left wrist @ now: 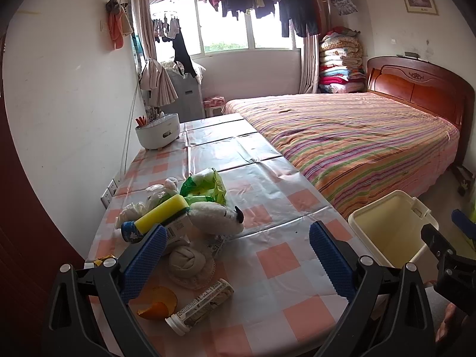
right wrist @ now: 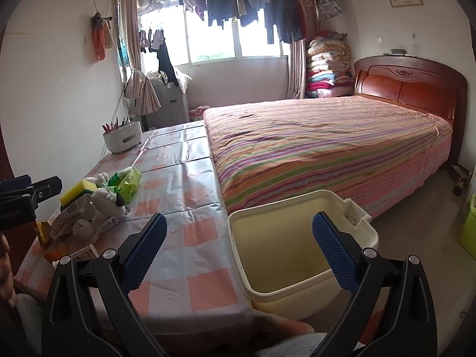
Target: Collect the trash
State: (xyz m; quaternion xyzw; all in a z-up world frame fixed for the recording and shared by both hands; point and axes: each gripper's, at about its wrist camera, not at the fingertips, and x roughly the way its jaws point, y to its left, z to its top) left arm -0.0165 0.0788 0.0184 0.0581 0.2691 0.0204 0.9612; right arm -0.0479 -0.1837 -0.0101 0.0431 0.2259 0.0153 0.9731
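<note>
While both tongs gape empty, only the left tongs (left wrist: pixel 238 255) view shows the pill bottle (left wrist: pixel 202 306).

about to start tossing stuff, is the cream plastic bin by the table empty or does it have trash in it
Empty: the cream plastic bin stands open, and its bare inner walls and floor show nothing inside.

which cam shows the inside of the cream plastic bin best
The right wrist view: the cream plastic bin sits right in front between the open right gripper fingers, with its rim and bare interior visible. In the left wrist view the bin sits off to the right edge, partly cut by the other gripper.
</note>
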